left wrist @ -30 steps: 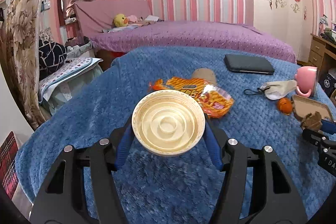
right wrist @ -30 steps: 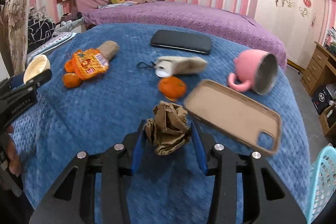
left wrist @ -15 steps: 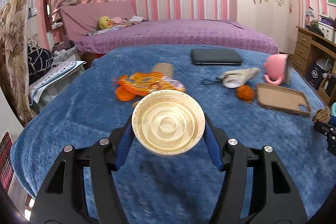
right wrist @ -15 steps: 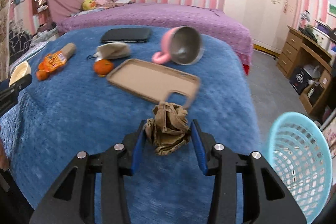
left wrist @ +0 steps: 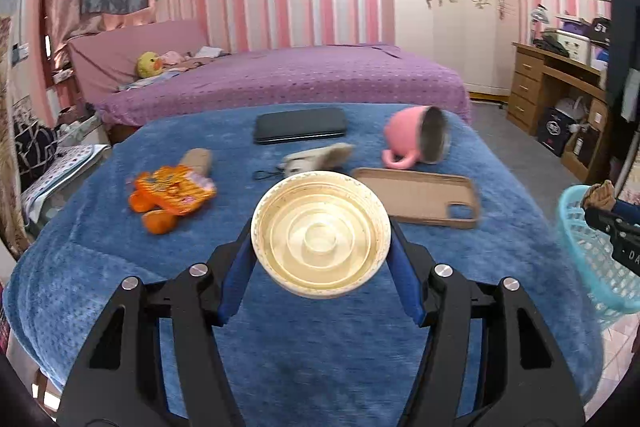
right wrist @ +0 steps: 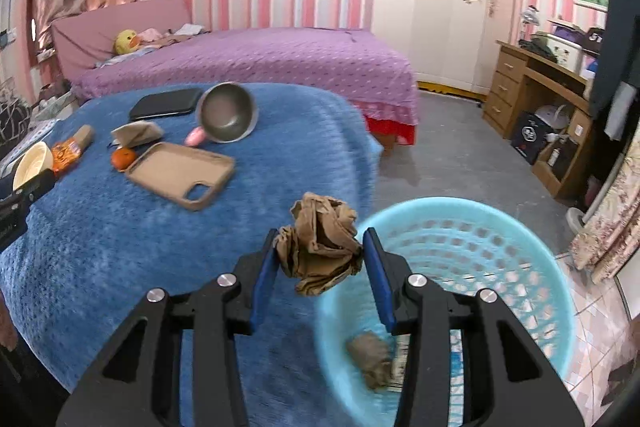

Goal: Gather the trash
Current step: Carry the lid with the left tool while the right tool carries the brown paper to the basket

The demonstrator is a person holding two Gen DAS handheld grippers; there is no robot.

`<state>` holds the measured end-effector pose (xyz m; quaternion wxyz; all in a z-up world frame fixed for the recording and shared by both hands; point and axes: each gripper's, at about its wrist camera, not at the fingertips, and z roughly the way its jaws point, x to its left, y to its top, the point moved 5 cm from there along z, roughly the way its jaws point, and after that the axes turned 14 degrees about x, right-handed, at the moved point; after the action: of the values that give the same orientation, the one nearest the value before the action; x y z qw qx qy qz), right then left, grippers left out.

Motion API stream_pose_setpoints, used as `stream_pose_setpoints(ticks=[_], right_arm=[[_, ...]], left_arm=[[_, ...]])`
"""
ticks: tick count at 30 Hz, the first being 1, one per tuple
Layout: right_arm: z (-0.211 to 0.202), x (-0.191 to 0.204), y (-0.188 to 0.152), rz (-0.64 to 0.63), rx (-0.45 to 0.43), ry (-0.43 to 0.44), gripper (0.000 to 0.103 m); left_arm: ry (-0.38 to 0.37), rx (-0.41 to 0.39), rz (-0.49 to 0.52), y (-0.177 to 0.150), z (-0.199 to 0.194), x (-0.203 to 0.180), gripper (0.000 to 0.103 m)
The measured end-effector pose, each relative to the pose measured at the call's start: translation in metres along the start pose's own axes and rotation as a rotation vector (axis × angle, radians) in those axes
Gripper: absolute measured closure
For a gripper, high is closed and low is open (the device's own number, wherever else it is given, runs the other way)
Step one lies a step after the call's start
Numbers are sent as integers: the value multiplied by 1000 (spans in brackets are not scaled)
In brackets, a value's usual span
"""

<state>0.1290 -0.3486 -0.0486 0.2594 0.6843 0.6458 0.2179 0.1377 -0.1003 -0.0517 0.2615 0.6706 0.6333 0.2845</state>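
My left gripper [left wrist: 320, 259] is shut on a cream round paper bowl [left wrist: 320, 233] and holds it above the blue blanket [left wrist: 280, 347]. My right gripper [right wrist: 320, 267] is shut on a crumpled brown paper ball [right wrist: 322, 243], held at the blanket's right edge beside the rim of a light blue trash basket [right wrist: 500, 227]. The basket holds a brown wad [right wrist: 370, 355] and other scraps. The basket [left wrist: 592, 259] and the right gripper with the paper ball [left wrist: 600, 191] show at the right of the left wrist view. An orange snack wrapper [left wrist: 174, 187] lies on the blanket.
On the blanket lie a brown phone case [right wrist: 180, 173], a tipped pink mug [right wrist: 226, 113], a black case [right wrist: 166, 103], an orange fruit [right wrist: 123, 158], a beige pouch [right wrist: 138, 133] and a cardboard tube [left wrist: 196, 159]. A purple bed [right wrist: 260, 63] stands behind; a wooden desk [right wrist: 536, 95] stands at the right.
Both grippers have swung right with their loads. The right gripper moved from over the blanket to the basket's rim. The basket now shows in the left wrist view.
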Motion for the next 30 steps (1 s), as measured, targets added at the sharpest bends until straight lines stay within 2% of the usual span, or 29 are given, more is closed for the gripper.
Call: stream_pose_setpoints(ticks=[17, 25, 30], right_arm=[[-23, -114, -22, 87, -13, -93, 61], [-15, -144, -31, 118, 1, -117, 61], [-12, -162, -31, 131, 3, -137, 61]], left_arm=[[-148, -15, 133, 10, -12, -130, 43], [-236, -10, 175, 9, -11, -184, 43], [-267, -5, 193, 12, -3, -207, 43]])
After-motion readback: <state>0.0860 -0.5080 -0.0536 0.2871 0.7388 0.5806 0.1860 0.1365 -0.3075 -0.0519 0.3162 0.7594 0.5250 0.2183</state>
